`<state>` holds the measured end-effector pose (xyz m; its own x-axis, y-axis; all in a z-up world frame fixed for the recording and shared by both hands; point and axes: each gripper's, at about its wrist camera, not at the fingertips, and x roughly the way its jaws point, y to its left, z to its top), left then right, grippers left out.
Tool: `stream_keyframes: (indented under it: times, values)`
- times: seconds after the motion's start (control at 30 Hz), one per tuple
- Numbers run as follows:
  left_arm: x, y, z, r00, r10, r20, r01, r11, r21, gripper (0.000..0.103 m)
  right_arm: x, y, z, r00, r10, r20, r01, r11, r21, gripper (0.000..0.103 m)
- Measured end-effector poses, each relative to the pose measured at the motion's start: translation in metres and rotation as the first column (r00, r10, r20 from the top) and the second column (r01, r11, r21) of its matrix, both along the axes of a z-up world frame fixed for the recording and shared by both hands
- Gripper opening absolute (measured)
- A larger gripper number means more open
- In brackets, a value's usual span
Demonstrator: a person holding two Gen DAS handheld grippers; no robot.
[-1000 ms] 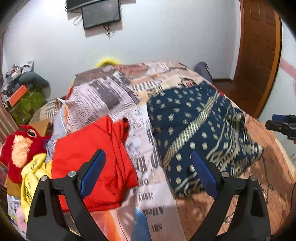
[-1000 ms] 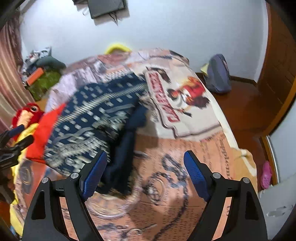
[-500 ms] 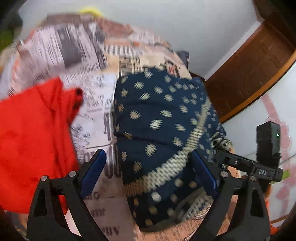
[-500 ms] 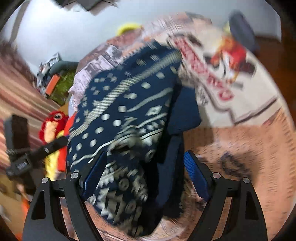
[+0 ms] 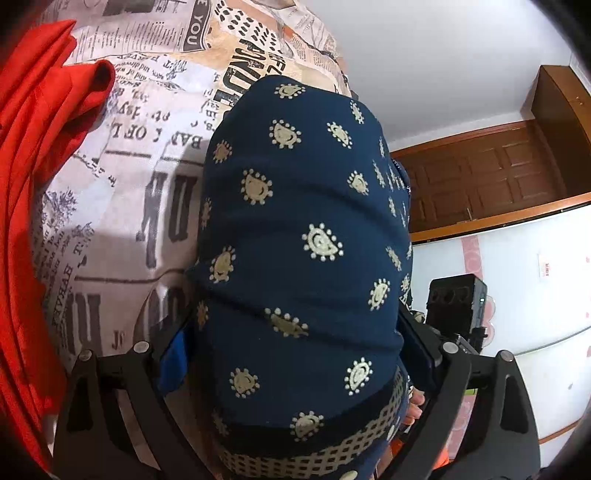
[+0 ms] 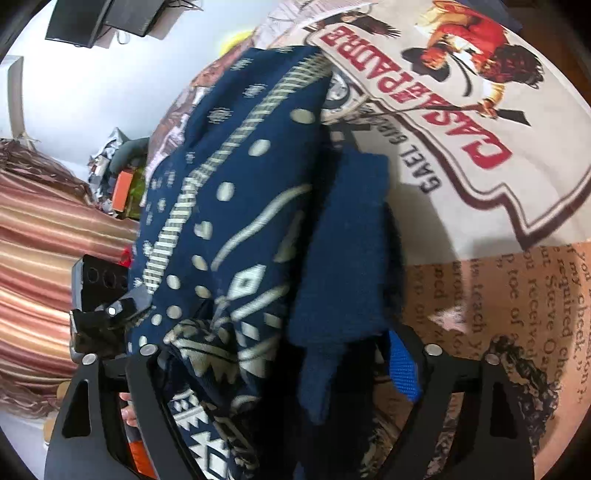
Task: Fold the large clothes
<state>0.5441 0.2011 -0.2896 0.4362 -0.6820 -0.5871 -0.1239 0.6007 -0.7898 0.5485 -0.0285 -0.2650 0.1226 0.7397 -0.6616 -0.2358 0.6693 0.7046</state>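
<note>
A navy garment with cream paisley and banded patterns [image 5: 306, 229] lies bunched on the newspaper-print bedspread [image 5: 122, 206]. My left gripper [image 5: 295, 354] straddles one end of it; the cloth fills the gap and hides the right pad, while the left blue pad [image 5: 173, 354] shows beside the cloth's edge. My right gripper [image 6: 273, 362] straddles the opposite end [image 6: 236, 229], where a plain navy flap [image 6: 343, 258] hangs between the fingers. Its jaws are closing with cloth between them, and the right pad [image 6: 402, 365] stands free of it. Each gripper shows in the other's view.
A red garment [image 5: 33, 166] lies on the bed to the left of the navy one. A wooden door [image 5: 498, 173] stands beyond the bed. A striped curtain [image 6: 37, 258], a heap of clutter [image 6: 122, 184] and a wall screen [image 6: 99, 18] are on the other side.
Both grippers have come down and rolled in toward the navy garment from opposite ends. The cloth, earlier ahead of them, now lies between each pair of fingers.
</note>
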Motion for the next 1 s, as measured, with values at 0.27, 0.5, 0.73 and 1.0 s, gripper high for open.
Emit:
stream_keyframes:
  times: [0.27,0.5,0.73,1.0]
  values:
    - [-0.026,-0.005,0.047,0.995,-0.024,0.098,0.013,0.994,0.113,0.072,-0.029,0.015,0.048,0.993,0.065,0.101,-0.063,0.998,-0.021,0.031]
    - [-0.066,0.019,0.118,0.973,-0.031,0.229,0.001,0.992,0.128,0.067,-0.064,0.049,0.118,0.957,0.115,0.266,-0.104,0.993,-0.057,0.029]
    - [-0.097,0.078,0.174,0.946,0.009,0.323,-0.074,0.979,0.19,0.066,-0.076,0.101,0.156,0.93,0.14,0.34,-0.139,0.99,-0.029,0.026]
    - [-0.117,0.173,0.166,0.94,0.12,0.319,-0.179,0.97,0.164,0.066,-0.077,0.19,0.158,0.893,0.223,0.391,-0.23,0.973,-0.029,0.026]
